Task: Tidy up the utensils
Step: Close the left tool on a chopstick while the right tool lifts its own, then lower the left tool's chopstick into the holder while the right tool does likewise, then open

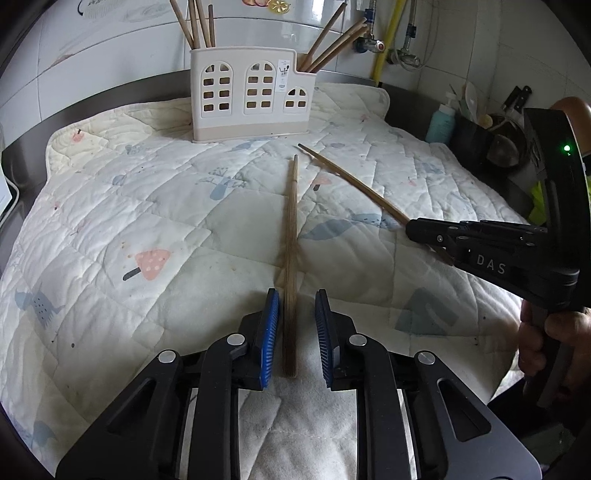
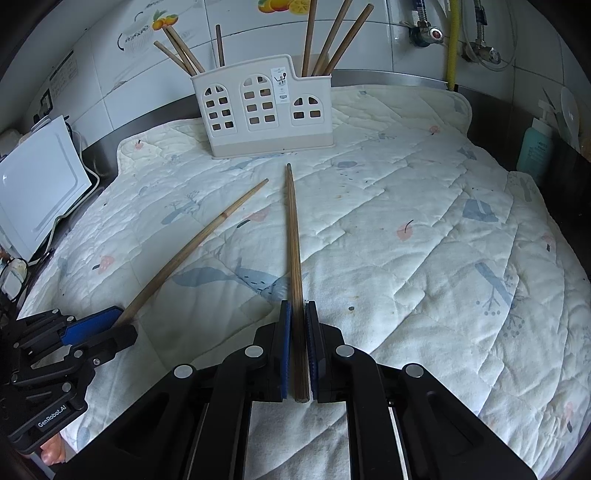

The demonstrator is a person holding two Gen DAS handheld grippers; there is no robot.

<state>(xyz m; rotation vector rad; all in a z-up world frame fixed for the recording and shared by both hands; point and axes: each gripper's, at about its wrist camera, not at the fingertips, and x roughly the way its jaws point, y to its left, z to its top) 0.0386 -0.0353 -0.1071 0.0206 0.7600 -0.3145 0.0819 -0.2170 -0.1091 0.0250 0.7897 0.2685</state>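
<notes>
Left wrist view: the left gripper [image 1: 297, 295] was seen with its blue pads [image 1: 271, 321] set on either side of the near end of the left-hand chopstick [image 1: 291, 229]. A gap was visible beside the right pad, so no firm pinch was shown. This chopstick lay along the quilted mat [image 1: 147, 206] and pointed toward the utensil holder [image 1: 251, 96]. In the right wrist view, the right gripper [image 2: 298, 304] was shown pressed together on the right-hand chopstick [image 2: 293, 229], whose far tip was aimed at the holder's base and stopped near it. Whether that tip rested on the mat could not be told. The white holder, with arched window cut-outs, stood upright at the far edge of the mat. One cluster of stored chopsticks [image 1: 195, 26] was already held in its taller left section, and a second cluster [image 1: 332, 40] in its lower right section. The task was therefore judged to be well advanced. The two chopsticks at the grippers were the only loose utensils to be seen on the mat. It was judged that both remained to be lifted, carried to the holder and dropped into a compartment.
</notes>
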